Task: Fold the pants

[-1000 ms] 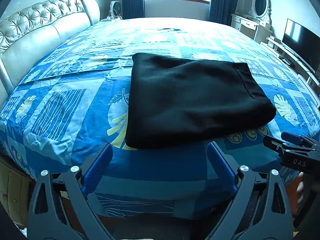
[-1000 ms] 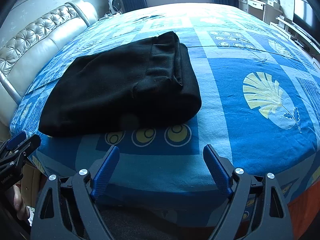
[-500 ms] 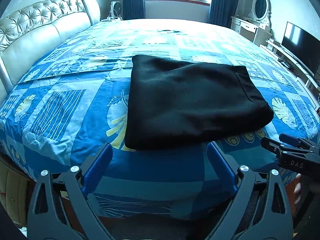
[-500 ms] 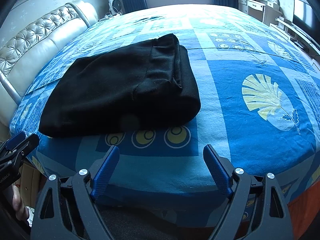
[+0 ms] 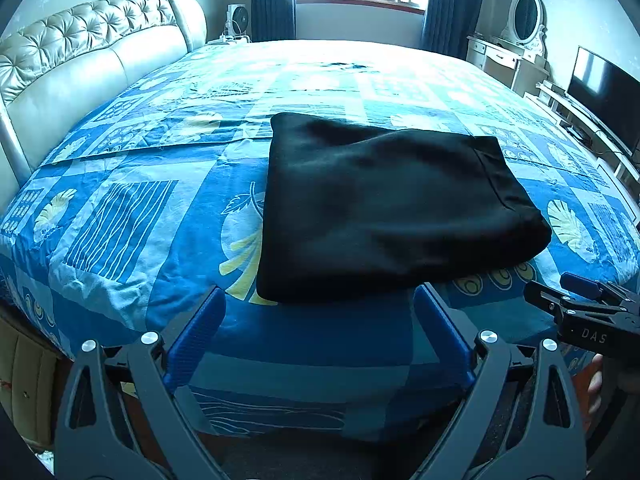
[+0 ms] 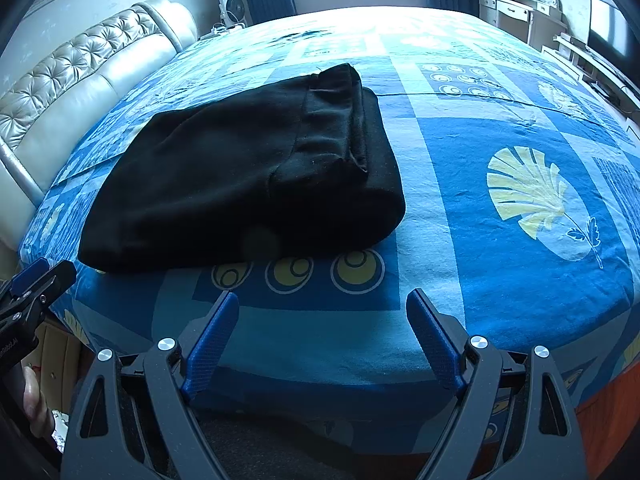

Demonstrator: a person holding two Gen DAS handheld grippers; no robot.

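Black pants (image 5: 384, 208) lie folded on the bedspread (image 5: 120, 216); left gripper (image 5: 316, 308) and "DAS"-marked right gripper (image 6: 322, 308) both spread wide, empty.

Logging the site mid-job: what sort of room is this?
A home bedroom: black folded pants lie on a blue patterned bed with a tufted cream headboard; an oval-mirrored white dressing table stands beyond.

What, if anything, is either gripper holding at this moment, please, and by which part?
Nothing: the left gripper and right gripper are open, short of the folded black pants.
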